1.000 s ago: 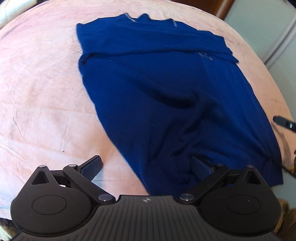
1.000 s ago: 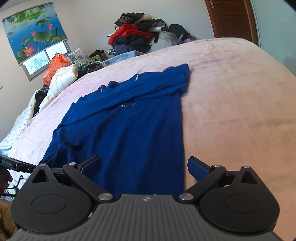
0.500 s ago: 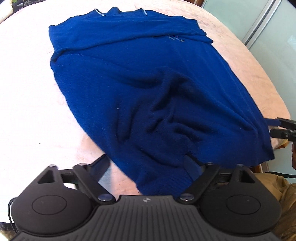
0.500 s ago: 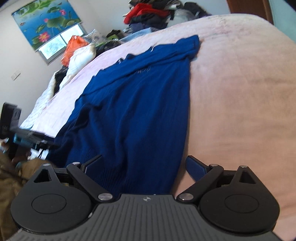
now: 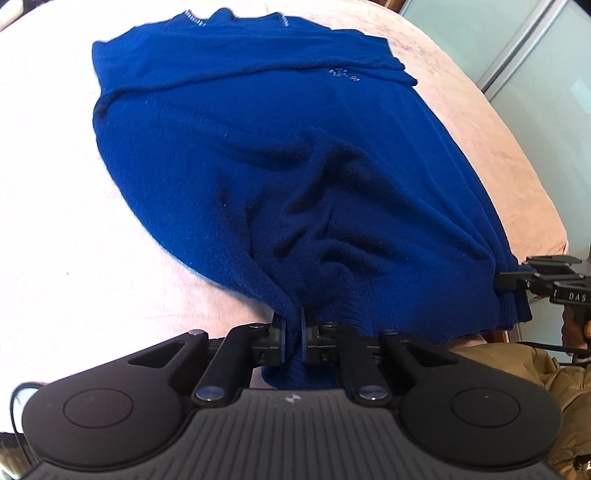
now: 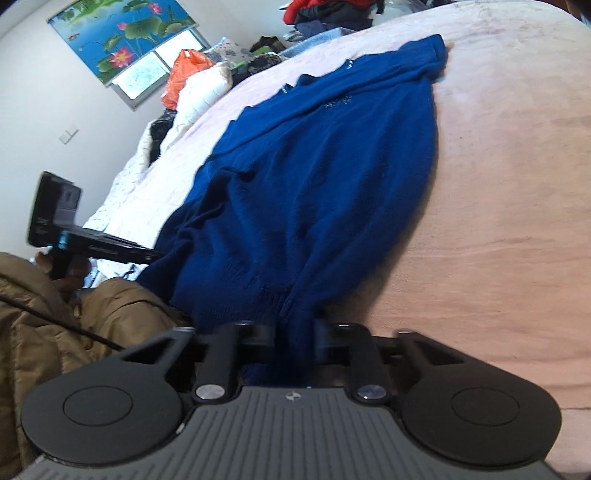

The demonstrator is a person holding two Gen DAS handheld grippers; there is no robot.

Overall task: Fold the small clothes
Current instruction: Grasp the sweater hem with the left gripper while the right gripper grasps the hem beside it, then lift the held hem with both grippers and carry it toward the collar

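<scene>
A dark blue sweater (image 5: 258, 147) lies spread on the pink bed (image 5: 55, 184), collar at the far end and hem toward me. My left gripper (image 5: 293, 325) is shut on a bunched fold at the hem's left corner. In the right wrist view the sweater (image 6: 332, 166) stretches away, and my right gripper (image 6: 295, 332) is closing on the hem's right corner, its pads pressing the cloth between them. The right gripper (image 5: 513, 282) also shows at the sweater's right edge in the left wrist view. The left gripper (image 6: 157, 254) shows at the cloth's left edge in the right wrist view.
The bedspread (image 6: 498, 184) extends wide to the right of the sweater. A pile of clothes (image 6: 325, 11), an orange bag (image 6: 188, 62) and a white pillow (image 6: 207, 85) lie at the far end. A person's brown jacket (image 6: 55, 314) is near the bed edge. Glass doors (image 5: 535, 74) stand beyond the bed.
Both grippers went from wide open to closed on the hem corners. The cloth near the hem has bunched into folds and lifted slightly at both corners.
</scene>
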